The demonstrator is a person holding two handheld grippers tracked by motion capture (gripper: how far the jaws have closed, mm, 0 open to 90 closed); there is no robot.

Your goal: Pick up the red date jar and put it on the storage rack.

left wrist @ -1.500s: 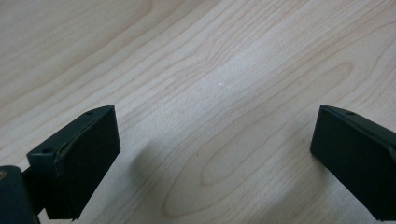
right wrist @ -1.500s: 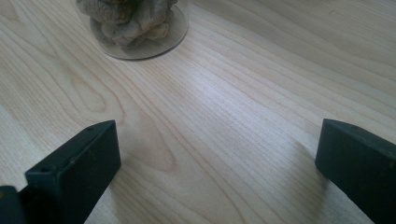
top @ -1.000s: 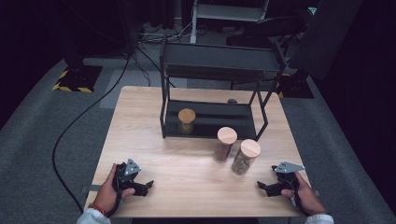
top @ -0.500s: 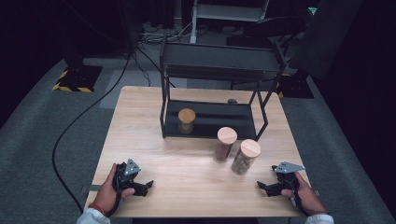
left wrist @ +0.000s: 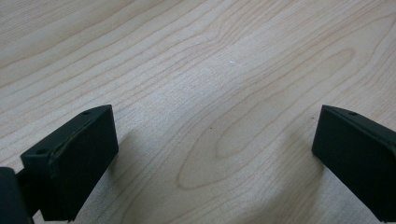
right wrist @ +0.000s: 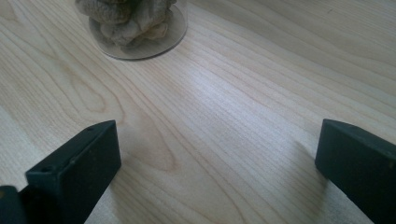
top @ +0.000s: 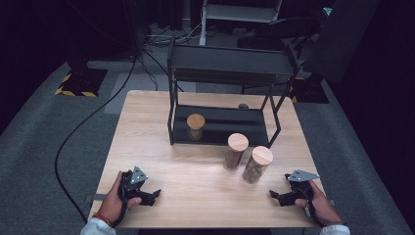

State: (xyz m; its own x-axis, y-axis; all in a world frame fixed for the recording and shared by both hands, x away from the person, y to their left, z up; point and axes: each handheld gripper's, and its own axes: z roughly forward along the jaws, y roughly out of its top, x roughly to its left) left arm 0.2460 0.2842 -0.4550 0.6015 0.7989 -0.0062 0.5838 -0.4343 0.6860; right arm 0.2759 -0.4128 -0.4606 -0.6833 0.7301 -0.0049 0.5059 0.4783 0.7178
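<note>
Both jaws gape wide on the left hand-held gripper [top: 155,194] and the right hand-held gripper [top: 272,195], resting empty on the pale wooden table [top: 195,166]. The nearest clear, cork-lidded jar [top: 257,164] sits just ahead of the right one; a level, centred approach should suit.

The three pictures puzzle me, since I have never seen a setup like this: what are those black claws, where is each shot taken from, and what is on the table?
A person holds a two-jaw tool in each hand: the left gripper and the right gripper. Both are open and hold nothing. The high view looks down from above the wooden table. The other two views come from cameras riding on each gripper. On the table stand two cork-lidded jars; a third jar sits on the black rack. The right gripper view shows the nearest jar's base.
</note>
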